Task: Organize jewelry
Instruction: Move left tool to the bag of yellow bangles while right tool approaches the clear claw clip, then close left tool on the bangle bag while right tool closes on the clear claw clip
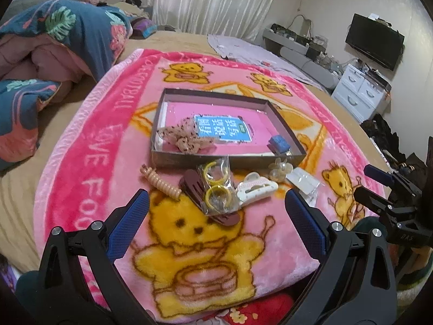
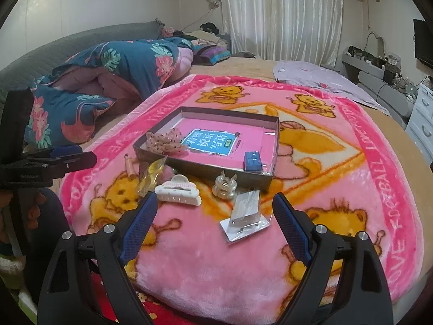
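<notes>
A shallow grey box (image 1: 167, 100) (image 2: 276, 140) lies on a pink bear blanket, holding a dotted scrunchie (image 1: 181, 136) (image 2: 165, 140) and a small blue clip (image 1: 278, 143) (image 2: 253, 159). In front of it lie a beige spiral hair clip (image 1: 162, 184), a brown claw clip (image 1: 194, 187), a bag of yellow rings (image 1: 216, 187) (image 2: 151, 176), a white claw clip (image 1: 257, 189) (image 2: 178, 189), a clear flower clip (image 1: 281, 169) (image 2: 224, 187) and a clear packet (image 1: 304, 181) (image 2: 243, 216). My left gripper (image 1: 216, 203) is open above the rings bag. My right gripper (image 2: 215, 205) is open near the packet.
The pink blanket (image 1: 102, 146) (image 2: 365, 162) covers a bed. A folded blue floral quilt (image 1: 54, 54) (image 2: 108, 75) lies at the left. White drawers (image 1: 360, 89) and a TV (image 1: 374, 40) stand at the right. The right gripper shows in the left wrist view (image 1: 384, 189).
</notes>
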The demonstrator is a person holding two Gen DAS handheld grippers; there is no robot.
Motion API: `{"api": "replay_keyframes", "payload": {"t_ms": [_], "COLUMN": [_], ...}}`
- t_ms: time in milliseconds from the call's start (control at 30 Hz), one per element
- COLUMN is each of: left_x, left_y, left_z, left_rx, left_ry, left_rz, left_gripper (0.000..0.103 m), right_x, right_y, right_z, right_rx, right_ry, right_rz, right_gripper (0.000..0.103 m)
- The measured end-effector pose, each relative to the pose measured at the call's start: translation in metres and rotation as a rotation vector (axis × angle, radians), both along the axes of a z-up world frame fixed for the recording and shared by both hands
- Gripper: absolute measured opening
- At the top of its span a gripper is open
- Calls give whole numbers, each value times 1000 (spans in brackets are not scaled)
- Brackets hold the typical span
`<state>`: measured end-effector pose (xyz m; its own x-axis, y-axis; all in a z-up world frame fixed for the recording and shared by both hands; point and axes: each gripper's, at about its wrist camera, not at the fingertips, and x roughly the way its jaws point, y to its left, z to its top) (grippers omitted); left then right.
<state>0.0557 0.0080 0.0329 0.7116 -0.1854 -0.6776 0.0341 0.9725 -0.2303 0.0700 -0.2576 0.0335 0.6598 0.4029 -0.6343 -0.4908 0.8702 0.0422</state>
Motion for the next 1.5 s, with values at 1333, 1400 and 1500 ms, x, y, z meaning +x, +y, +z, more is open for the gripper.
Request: {"api": "replay_keyframes", "payload": {"t_ms": [1333, 1400, 1500], "left_x": [89, 88, 86], "left_y": [-8, -8, -6], "left_z": [-88, -88, -88], "left_rx": [-153, -146, -137], "left_ry": [196, 192, 186], "left_rz": [-59, -62, -60], "left_gripper": [37, 36, 34], "right_x": [99, 105, 113], "right_y": [23, 30, 40], "right_z": [-63, -67, -75], "right_rx": [-45, -44, -49], "right_ry": [185, 210, 244], "right_rz": [-15, -6, 0], "right_gripper": [80, 74, 66]}}
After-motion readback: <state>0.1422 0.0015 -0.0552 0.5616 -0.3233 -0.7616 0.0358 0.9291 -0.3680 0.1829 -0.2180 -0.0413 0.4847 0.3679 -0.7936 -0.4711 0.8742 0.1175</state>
